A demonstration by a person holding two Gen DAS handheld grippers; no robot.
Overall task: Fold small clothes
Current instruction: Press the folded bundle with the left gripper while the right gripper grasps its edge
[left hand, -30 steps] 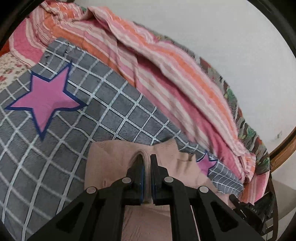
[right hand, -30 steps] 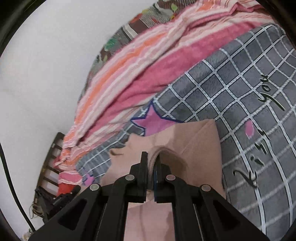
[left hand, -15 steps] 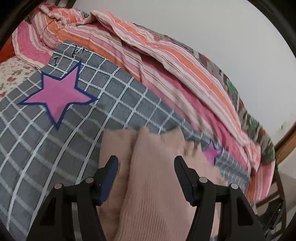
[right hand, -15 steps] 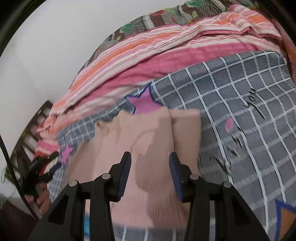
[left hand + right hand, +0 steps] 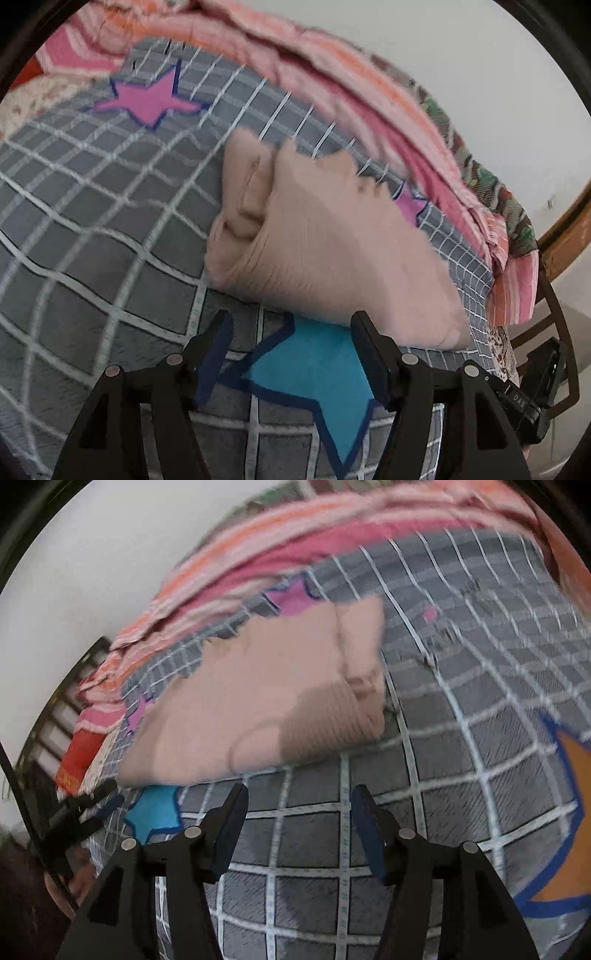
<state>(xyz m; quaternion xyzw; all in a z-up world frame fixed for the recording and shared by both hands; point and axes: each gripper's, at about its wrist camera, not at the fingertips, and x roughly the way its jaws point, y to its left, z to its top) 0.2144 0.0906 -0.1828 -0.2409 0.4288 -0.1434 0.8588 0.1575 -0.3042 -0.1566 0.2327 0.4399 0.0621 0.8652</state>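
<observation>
Folded knit lies free ahead of both parted grippers

The pink knit garment (image 5: 325,236) rests doubled on the grey checked blanket (image 5: 92,206), just beyond the left gripper (image 5: 291,350) and the right gripper (image 5: 299,823); both sets of jaws are opening with only blanket between them. Its long axis runs crosswise to the fingers, so each hand seems about equally near its own end, the left perhaps closer
</observation>
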